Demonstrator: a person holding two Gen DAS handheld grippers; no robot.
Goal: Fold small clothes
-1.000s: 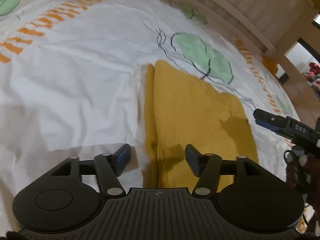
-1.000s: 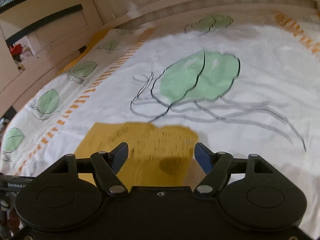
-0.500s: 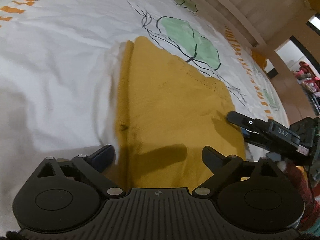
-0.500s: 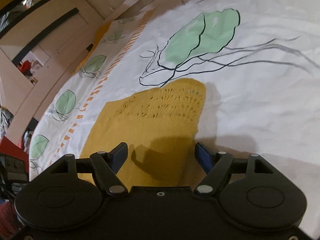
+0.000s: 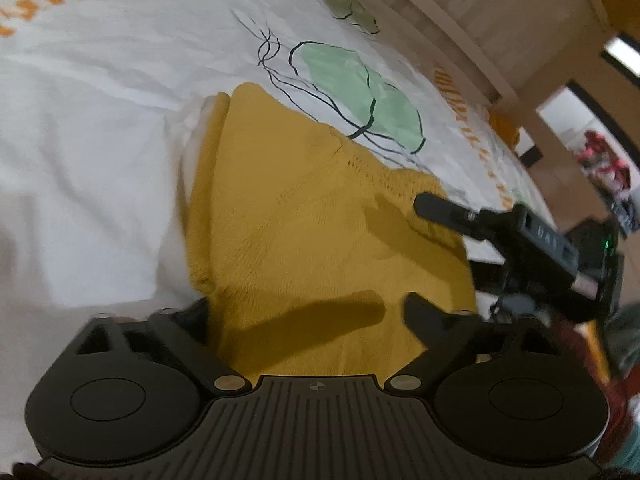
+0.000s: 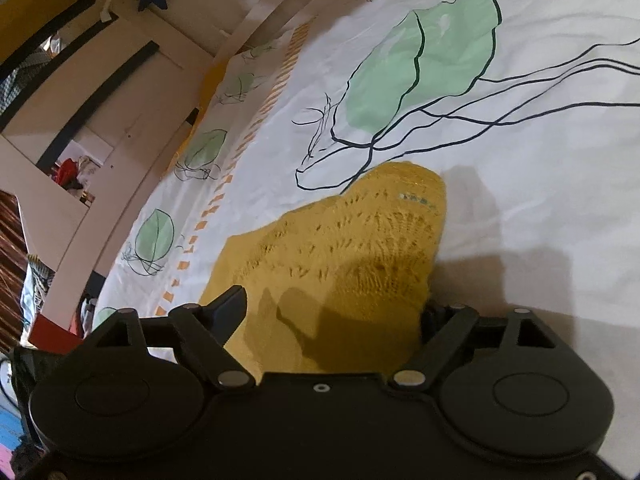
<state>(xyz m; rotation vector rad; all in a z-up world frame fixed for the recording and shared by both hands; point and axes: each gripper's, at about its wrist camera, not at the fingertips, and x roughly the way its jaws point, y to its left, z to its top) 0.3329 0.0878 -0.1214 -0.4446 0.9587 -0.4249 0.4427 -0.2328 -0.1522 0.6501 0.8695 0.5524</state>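
left wrist: left gripper (image 5: 304, 310) spread wide, nothing clamped; yellow knit garment (image 5: 320, 240) lies between fingers, near edge possibly over left pad, blur hides it. right gripper (image 5: 424, 204) at garment's far edge.

right wrist: right gripper (image 6: 334, 304) wide, empty, garment (image 6: 352, 248) between fingers on white printed sheet (image 6: 540, 184).

risk: pinching sheet with knit, dragging fold crooked. knit soft, lacy, limp; sheet thin, creased.
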